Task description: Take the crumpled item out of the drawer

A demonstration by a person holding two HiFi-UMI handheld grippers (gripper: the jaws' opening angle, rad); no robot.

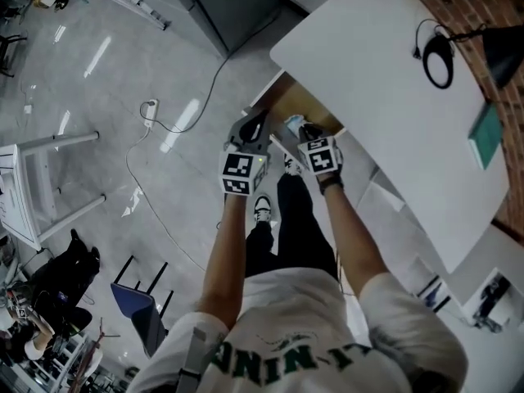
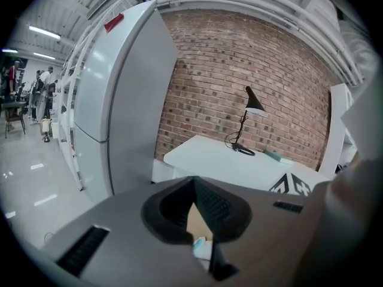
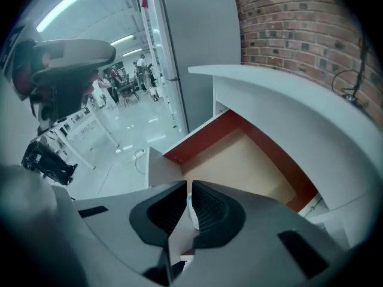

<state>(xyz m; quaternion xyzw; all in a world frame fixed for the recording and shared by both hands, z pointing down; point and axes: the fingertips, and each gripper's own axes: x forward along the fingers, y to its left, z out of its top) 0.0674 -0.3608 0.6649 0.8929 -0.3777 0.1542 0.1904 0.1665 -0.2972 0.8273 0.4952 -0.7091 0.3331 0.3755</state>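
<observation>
Looking down from the head view, I've got both grippers side by side at the open drawer point(image 1: 301, 103) under the front edge of the white desk point(image 1: 385, 80). The right gripper point(image 1: 303, 129) has its jaws drawn in almost together. In the right gripper view there's only a thin slit between them point(image 3: 187, 187), and the crumpled item point(image 3: 191, 211), a pale bluish-white scrap, is pinched in that slit. From above, the scrap point(image 1: 292, 123) sits right at the right gripper's tip, over the front of the drawer and clear of its tan floor. Past the jaws I can see the drawer's reddish-brown side wall point(image 3: 203, 135). The left gripper point(image 1: 255, 123) hangs just beside the right one. In its own view its tips meet point(image 2: 192, 183) with nothing clamped between them. Through the wedge-shaped gap behind the tips I see tan drawer floor and a bit of the pale scrap point(image 2: 200, 248), though I can't tell whether these jaws touch it. On the desk there's a black lamp point(image 1: 491, 47) and a green book point(image 1: 485, 136) near the brick wall point(image 2: 239, 58). A cable point(image 1: 164, 128) trails over the grey floor point(image 1: 98, 97).
</observation>
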